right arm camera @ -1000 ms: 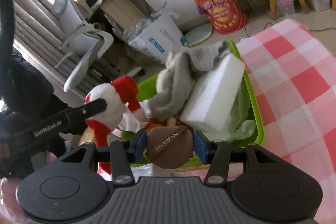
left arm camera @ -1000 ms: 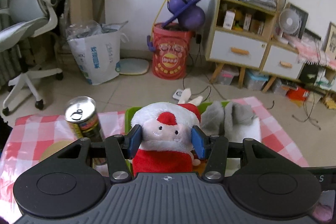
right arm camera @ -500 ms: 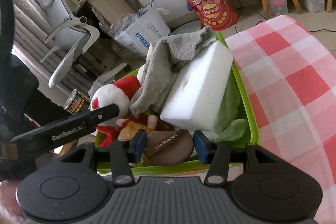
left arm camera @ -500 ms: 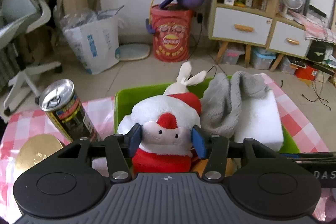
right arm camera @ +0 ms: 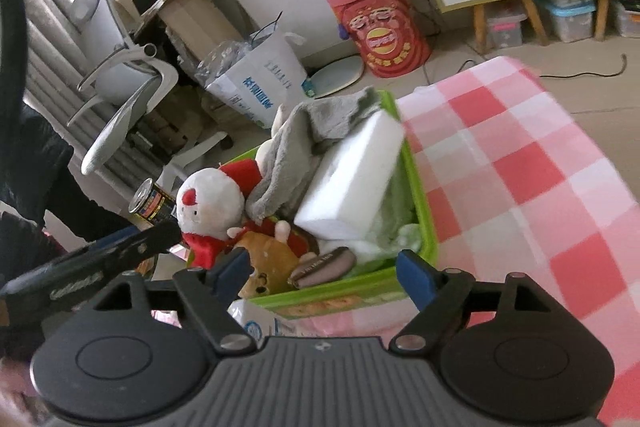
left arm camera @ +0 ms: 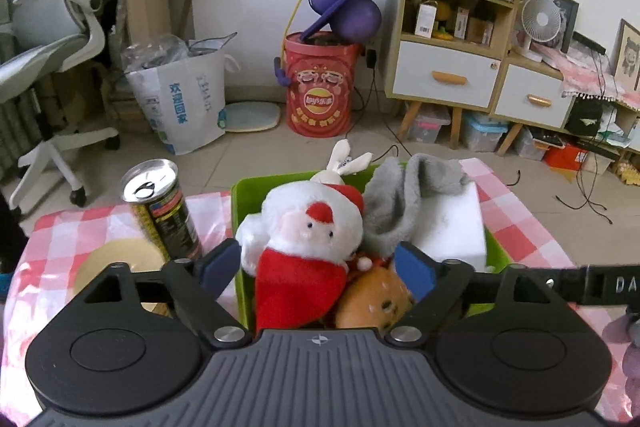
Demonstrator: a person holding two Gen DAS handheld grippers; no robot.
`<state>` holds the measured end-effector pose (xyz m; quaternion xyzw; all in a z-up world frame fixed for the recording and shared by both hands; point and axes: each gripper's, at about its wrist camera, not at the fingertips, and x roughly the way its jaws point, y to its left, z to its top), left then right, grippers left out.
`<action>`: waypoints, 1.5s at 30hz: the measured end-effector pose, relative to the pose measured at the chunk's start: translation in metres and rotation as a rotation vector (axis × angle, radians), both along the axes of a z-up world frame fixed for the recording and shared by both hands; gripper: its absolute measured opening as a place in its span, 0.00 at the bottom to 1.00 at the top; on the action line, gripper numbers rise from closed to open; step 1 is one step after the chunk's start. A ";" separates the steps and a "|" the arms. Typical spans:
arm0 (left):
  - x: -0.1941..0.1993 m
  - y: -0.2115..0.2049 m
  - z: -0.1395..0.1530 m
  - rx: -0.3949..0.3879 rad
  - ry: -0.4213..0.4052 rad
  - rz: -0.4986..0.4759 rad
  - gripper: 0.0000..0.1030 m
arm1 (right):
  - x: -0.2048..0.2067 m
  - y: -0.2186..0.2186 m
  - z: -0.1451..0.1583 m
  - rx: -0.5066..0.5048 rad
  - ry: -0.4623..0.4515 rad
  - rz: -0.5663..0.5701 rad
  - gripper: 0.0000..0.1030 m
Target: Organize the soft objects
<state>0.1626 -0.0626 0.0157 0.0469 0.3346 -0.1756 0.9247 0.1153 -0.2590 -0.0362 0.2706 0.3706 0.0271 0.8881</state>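
Observation:
A green bin on the pink checked cloth holds soft things. A Santa plush sits at its near left corner, by a brown plush, a grey cloth, a white foam block and a brown "Milk tea" pad. My left gripper is open, its jaws either side of the Santa without touching. My right gripper is open and empty just before the bin's near rim.
A drink can and a gold disc stand left of the bin. The checked cloth stretches right of the bin. Behind the table are an office chair, a white bag and a red tub.
Both grippers opened. The left let go of the Santa plush, which now rests in the bin; the right let go of the brown pad, which lies in the bin, and drew back.

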 end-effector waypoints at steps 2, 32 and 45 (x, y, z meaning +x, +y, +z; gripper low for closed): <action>-0.011 0.004 0.004 -0.005 0.004 0.001 0.80 | -0.010 -0.004 0.005 -0.007 0.001 -0.014 0.64; -0.155 0.052 -0.034 0.086 0.213 0.108 0.91 | -0.127 0.042 0.015 -0.242 0.095 -0.036 0.72; -0.170 0.029 -0.016 0.083 0.169 0.106 0.95 | -0.137 0.068 0.032 -0.358 0.075 -0.008 0.78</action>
